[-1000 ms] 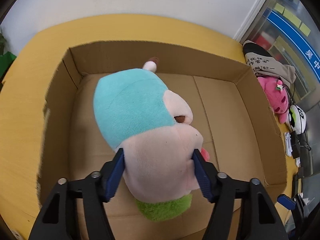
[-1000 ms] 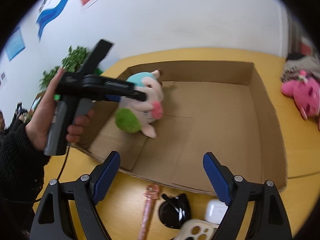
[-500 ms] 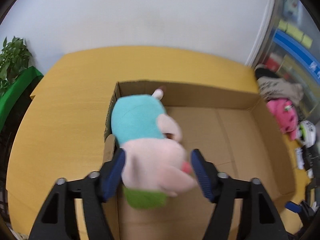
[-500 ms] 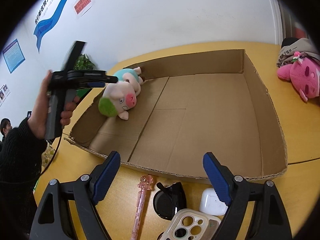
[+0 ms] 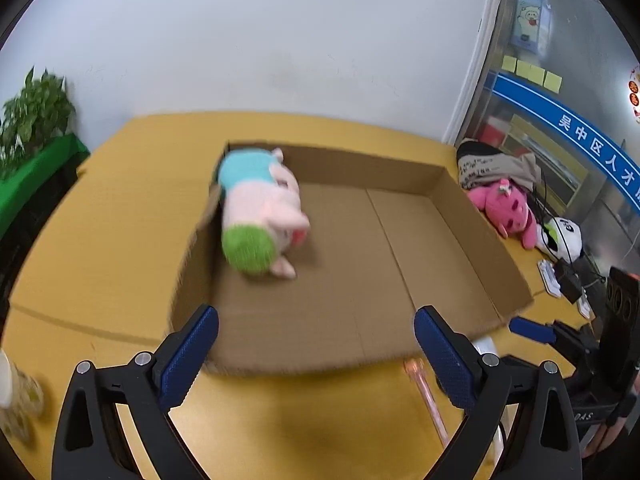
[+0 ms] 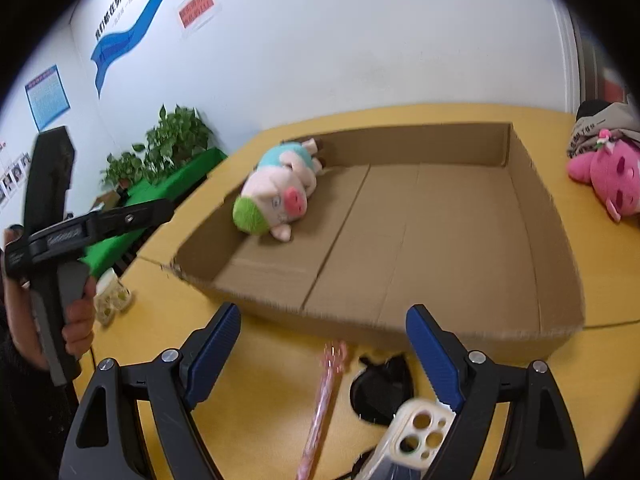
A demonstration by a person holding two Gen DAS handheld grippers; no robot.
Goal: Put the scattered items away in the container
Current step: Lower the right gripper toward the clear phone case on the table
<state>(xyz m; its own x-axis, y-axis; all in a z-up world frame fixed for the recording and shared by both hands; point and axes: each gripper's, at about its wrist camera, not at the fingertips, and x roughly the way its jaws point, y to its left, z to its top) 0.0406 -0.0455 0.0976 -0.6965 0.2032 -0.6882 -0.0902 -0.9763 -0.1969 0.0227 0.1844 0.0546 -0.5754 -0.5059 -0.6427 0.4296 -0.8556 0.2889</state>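
2 plush toys sit outside the cardboard box [image 6: 536,248]: a pink plush [image 6: 612,180] and a black-and-white plush [image 5: 564,236], both on the yellow table [image 5: 112,216] off the box's right wall, beside a heap of grey cloth [image 5: 492,166]. In front of the box's near wall lie a pink wand [image 6: 320,416], black sunglasses [image 6: 384,384] and a cream phone case [image 6: 412,436], all close under my right gripper [image 6: 324,352]. A small cream-and-yellow thing [image 6: 112,296] stands on the table off the box's left corner; I cannot tell what it is. A potted plant [image 6: 168,148] stands past the table's left edge.

Most of the box floor is bare, and its walls are low. The pig plush [image 5: 264,216] lies on its side in the far left corner, against the left wall.

My left gripper [image 5: 316,344] has just been opening; its jaws stand wide apart with nothing between them, at the box's near edge, well apart from the pig. My right gripper's jaws are apart too, empty.
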